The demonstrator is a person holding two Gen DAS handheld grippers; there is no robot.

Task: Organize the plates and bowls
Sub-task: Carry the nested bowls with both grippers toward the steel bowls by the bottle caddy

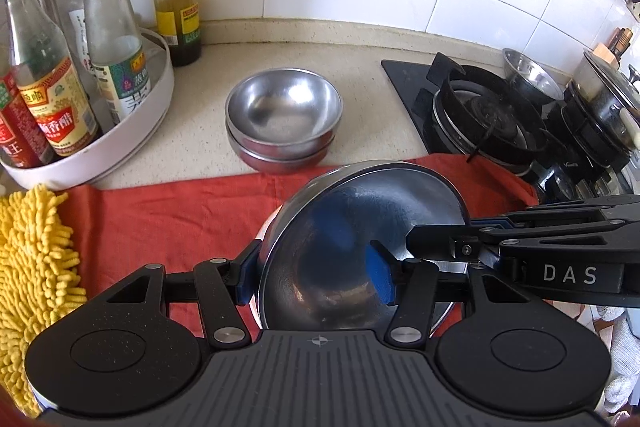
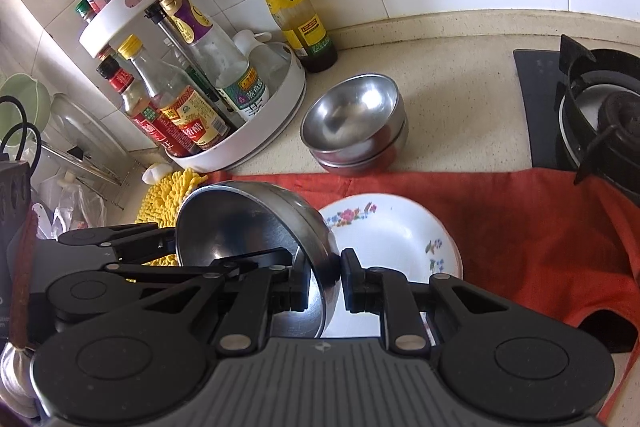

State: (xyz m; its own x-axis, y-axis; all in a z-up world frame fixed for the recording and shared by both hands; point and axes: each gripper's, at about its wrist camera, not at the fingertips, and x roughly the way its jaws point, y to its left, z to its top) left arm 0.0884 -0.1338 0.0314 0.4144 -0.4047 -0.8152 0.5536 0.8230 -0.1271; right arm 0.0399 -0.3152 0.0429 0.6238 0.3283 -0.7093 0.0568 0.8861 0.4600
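- The left gripper [image 1: 316, 275] is clamped on the wall of a steel bowl [image 1: 352, 251], one pad outside the rim and one inside.
- The right gripper [image 2: 326, 277] is pinched nearly closed on the same bowl's opposite rim, so the bowl is tilted on edge, held by both.
- Behind the bowl, a flowered white plate [image 2: 396, 239] lies on a red cloth [image 2: 520, 223].
- Beyond the cloth, two stacked steel bowls [image 1: 282, 119] sit on the counter [image 1: 200, 131].
- Left of that stack stands a white bottle rack [image 2: 256, 131]; right of it, a gas stove [image 1: 492, 123].
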